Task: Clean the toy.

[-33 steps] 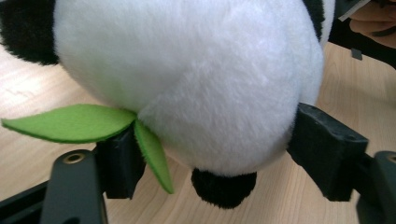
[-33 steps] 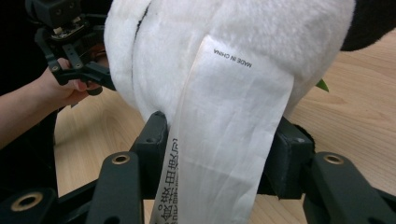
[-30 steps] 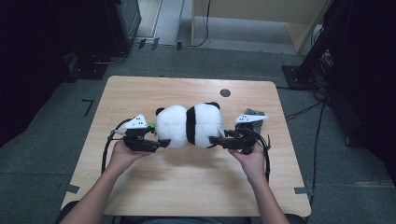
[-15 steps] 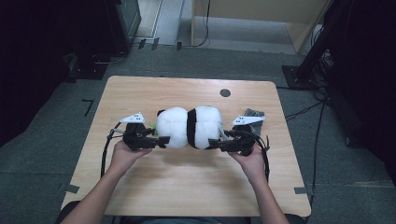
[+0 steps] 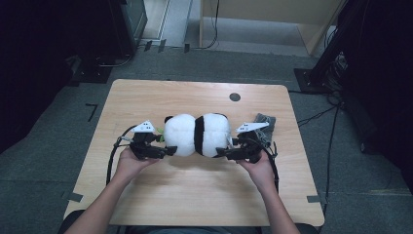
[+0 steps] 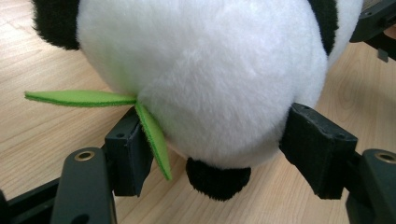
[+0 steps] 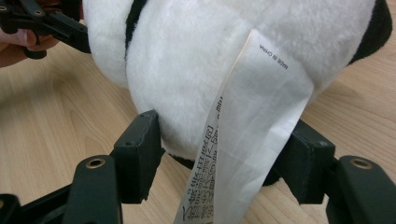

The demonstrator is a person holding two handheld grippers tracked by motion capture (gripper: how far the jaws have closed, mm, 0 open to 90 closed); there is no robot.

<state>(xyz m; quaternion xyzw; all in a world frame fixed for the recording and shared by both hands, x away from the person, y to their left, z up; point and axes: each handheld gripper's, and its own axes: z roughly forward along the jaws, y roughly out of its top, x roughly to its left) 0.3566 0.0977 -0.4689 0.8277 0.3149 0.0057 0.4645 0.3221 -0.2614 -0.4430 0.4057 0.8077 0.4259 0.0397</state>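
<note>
High view, panda: one plush panda [image 5: 197, 135] lies on its side mid-table [image 5: 146, 97], head toward the left gripper [image 5: 165, 151], rear toward the right gripper [image 5: 221, 152].
High view, grippers: two, one per hand, each pressed in at an end of the panda; jaw tips are too small here to judge.
High view, hidden: the panda's face is turned away; a dark object [image 5: 265, 122] behind the right gripper is partly covered and hard to name.
High view, other: one round dark hole [image 5: 234, 96] near the far table edge.

Left gripper view, panda: its white head [image 6: 201, 74] sits between the two black jaws, both pads against the fur; the jaws have just been opening, yet fur still fills the gap.
Left gripper view, count: two green felt leaves [image 6: 112, 105], one lying flat, one hanging over the left jaw; one black tuft below.
Left gripper view, cut off: the top of the head and one black ear leave the frame.

Right gripper view, panda: its white rear [image 7: 196, 70] is between the jaws; the left pad touches fur.
Right gripper view, hidden: one white tag [image 7: 247, 135] hangs over the right pad, so contact there cannot be told.
Right gripper view, writing: "MADE IN CHINA" reads on the tag; the small print on the strip beside it is unreadable.
Right gripper view, far off: the other hand and its gripper at top left.
</note>
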